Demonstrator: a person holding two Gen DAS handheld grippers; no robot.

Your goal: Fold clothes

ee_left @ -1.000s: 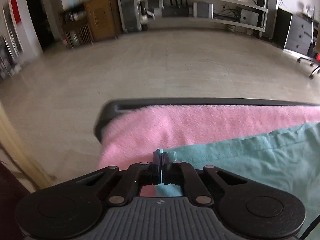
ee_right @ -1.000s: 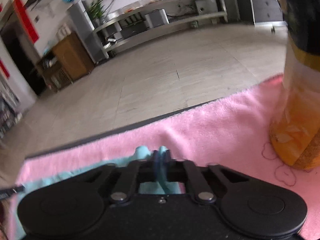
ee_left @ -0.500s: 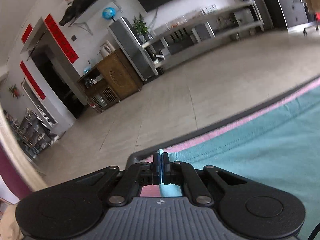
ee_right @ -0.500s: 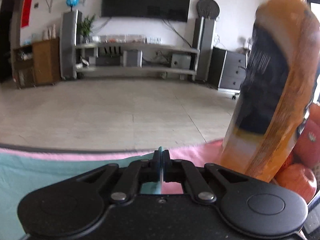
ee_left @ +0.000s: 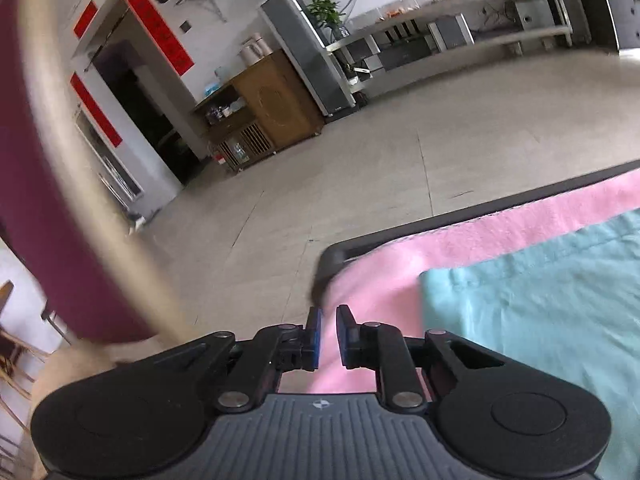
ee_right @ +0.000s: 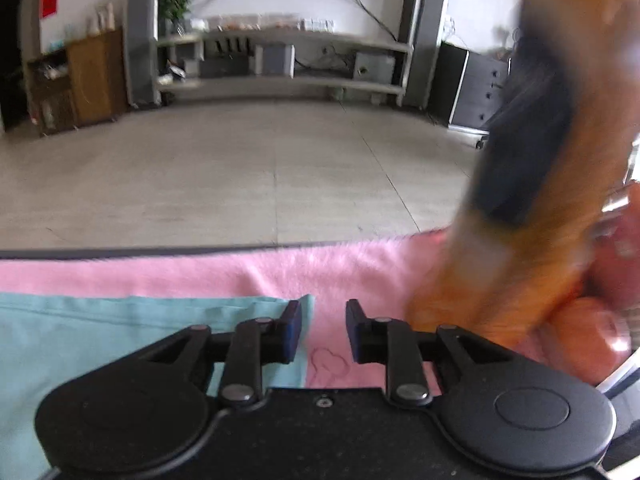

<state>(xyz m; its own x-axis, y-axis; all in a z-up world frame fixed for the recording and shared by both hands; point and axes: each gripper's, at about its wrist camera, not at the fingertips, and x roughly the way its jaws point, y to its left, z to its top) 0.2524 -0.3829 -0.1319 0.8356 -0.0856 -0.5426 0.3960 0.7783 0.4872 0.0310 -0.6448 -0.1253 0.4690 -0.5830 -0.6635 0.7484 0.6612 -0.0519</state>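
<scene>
A teal garment (ee_left: 536, 300) lies flat on a pink towel (ee_left: 460, 240) that covers the black table (ee_left: 340, 252). In the left wrist view my left gripper (ee_left: 328, 328) is open and empty, just left of the garment's left edge, over the pink towel's corner. In the right wrist view the garment (ee_right: 120, 328) fills the lower left, with its right edge at my right gripper (ee_right: 323, 330). That gripper is open and empty over the pink towel (ee_right: 360, 276).
A tall orange juice bottle (ee_right: 532, 184) stands close on the right, blurred, with red-orange fruit (ee_right: 600, 336) beside it. The table's far edge (ee_right: 160, 252) runs across the view, with tiled floor beyond. A maroon and tan edge (ee_left: 60, 200) is at the left.
Both grippers were shut on the teal garment's edge and have opened and let it go. The garment now lies flat. Both cameras have swung.
</scene>
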